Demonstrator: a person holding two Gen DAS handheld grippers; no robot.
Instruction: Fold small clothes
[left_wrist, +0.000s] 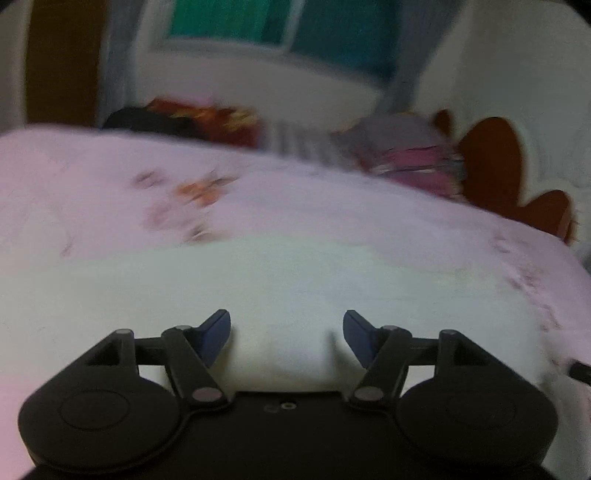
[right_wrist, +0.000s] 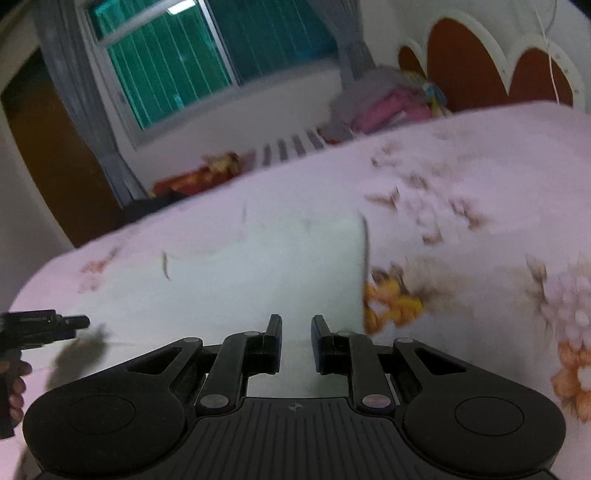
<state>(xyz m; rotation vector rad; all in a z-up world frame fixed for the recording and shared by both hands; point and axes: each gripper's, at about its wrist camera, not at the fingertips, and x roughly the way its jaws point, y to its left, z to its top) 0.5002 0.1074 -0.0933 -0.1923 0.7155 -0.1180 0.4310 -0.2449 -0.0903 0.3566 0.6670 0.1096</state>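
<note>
A pale, whitish garment (left_wrist: 277, 280) lies flat on the pink flowered bedsheet (left_wrist: 92, 184). My left gripper (left_wrist: 287, 332) hovers over its near part, blue pads wide apart and nothing between them. In the right wrist view the same garment (right_wrist: 266, 266) shows a straight edge on its right side, next to an orange flower print. My right gripper (right_wrist: 296, 332) is over the garment's near edge, its jaws a narrow gap apart with no cloth visibly pinched. The left gripper (right_wrist: 79, 322) juts in at the left edge, with a person's fingers (right_wrist: 16, 387) below it. Both views are blurred.
A pile of pink and grey clothes (right_wrist: 384, 107) sits at the far end of the bed by the red-brown headboard (right_wrist: 469, 62). A red and orange cloth (left_wrist: 207, 118) lies along the far side. Beyond are a window (right_wrist: 207, 55), grey curtains and a white wall.
</note>
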